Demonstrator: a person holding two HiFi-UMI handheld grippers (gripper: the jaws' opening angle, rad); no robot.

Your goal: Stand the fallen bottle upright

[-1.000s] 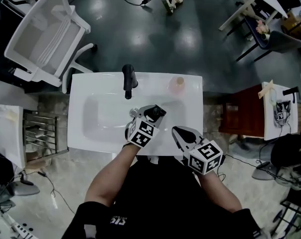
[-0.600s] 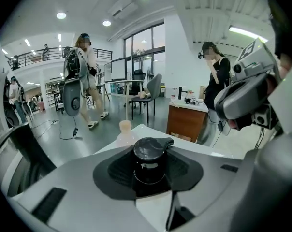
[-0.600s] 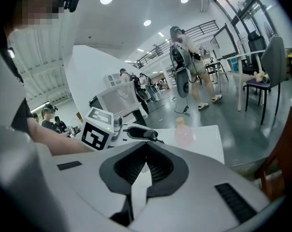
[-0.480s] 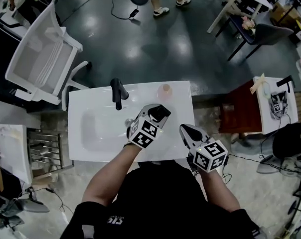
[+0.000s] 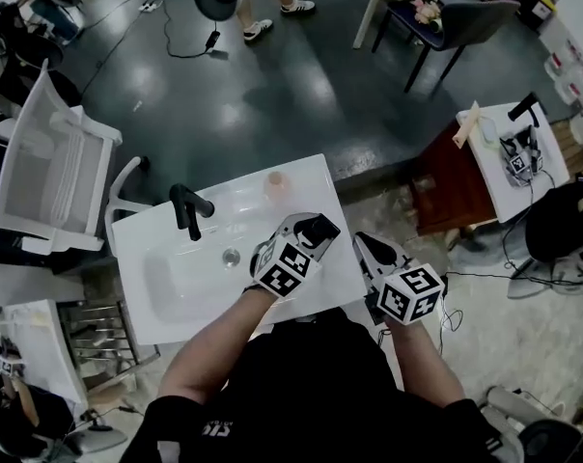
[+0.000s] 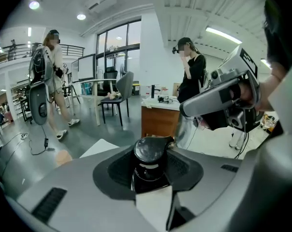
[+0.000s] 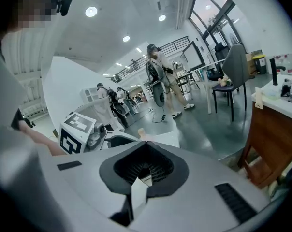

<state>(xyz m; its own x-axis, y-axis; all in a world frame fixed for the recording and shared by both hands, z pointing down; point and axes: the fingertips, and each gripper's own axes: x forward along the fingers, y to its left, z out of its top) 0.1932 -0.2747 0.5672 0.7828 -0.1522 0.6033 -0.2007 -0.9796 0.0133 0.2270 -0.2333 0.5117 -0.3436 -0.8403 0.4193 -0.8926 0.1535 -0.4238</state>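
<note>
A small black bottle (image 6: 150, 154) with a round black cap sits between the jaws of my left gripper (image 5: 314, 230), which is shut on it. In the head view the bottle (image 5: 322, 227) pokes out of the jaws above the right part of the white sink (image 5: 190, 302). My right gripper (image 5: 363, 243) hovers just past the sink's right edge, beside the left one; its jaws are shut with nothing in them. In the left gripper view the right gripper (image 6: 218, 98) shows at the upper right.
A black faucet (image 5: 186, 206) stands at the sink's back left, the drain (image 5: 231, 256) below it. A small peach-coloured container (image 5: 275, 183) stands on the back rim. A brown cabinet (image 5: 450, 197) and white table (image 5: 494, 177) are to the right, a white chair (image 5: 50, 167) to the left. People stand around.
Both grippers have moved right across the sink, toward its right edge. The left one carried the black bottle along, lifted a little and rolled. The head view has swung too.
</note>
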